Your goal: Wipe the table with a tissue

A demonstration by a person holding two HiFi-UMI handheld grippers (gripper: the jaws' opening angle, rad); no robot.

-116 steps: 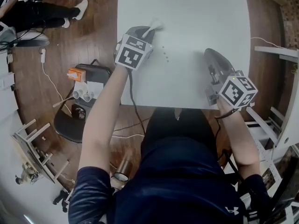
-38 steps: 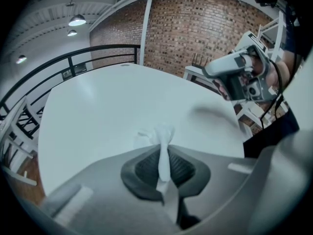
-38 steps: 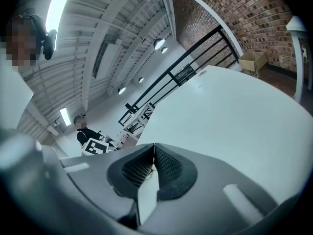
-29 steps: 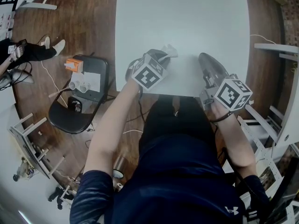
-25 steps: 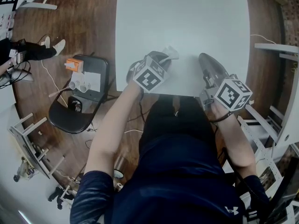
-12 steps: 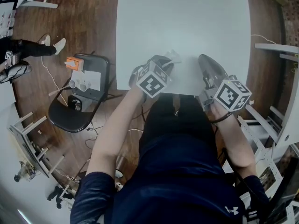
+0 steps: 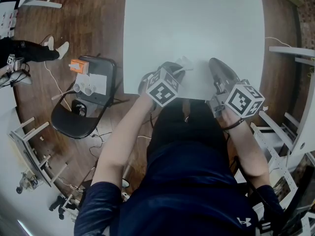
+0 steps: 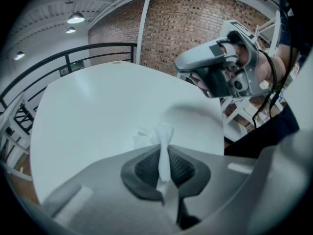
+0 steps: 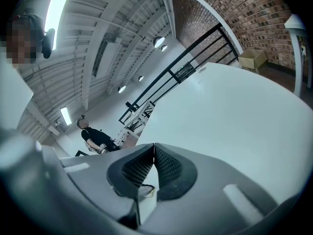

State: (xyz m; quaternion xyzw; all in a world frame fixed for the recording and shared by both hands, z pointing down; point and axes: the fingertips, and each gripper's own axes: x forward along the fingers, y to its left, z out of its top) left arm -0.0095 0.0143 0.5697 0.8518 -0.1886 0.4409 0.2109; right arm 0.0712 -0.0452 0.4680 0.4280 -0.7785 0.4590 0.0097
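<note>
A white tissue (image 7: 185, 63) (image 8: 157, 137) is pinched in my left gripper (image 7: 174, 69) (image 8: 164, 161), which is shut on it near the front edge of the white table (image 7: 197, 23) (image 8: 98, 111). The tissue's loose end rests on the tabletop just past the jaws. My right gripper (image 7: 215, 67) (image 9: 153, 156) lies to the right of it on the same front edge, shut with nothing between its jaws. It shows in the left gripper view as a grey body (image 8: 220, 67) held by a hand.
A black chair (image 7: 83, 102) with an orange box (image 7: 78, 65) and white cups stands on the wooden floor left of the table. White metal frames (image 7: 290, 132) stand to the right. A person (image 9: 95, 137) is far off beyond the table.
My left gripper has slid the tissue from the table's left middle toward the front edge and slightly right. The right gripper has barely moved.
</note>
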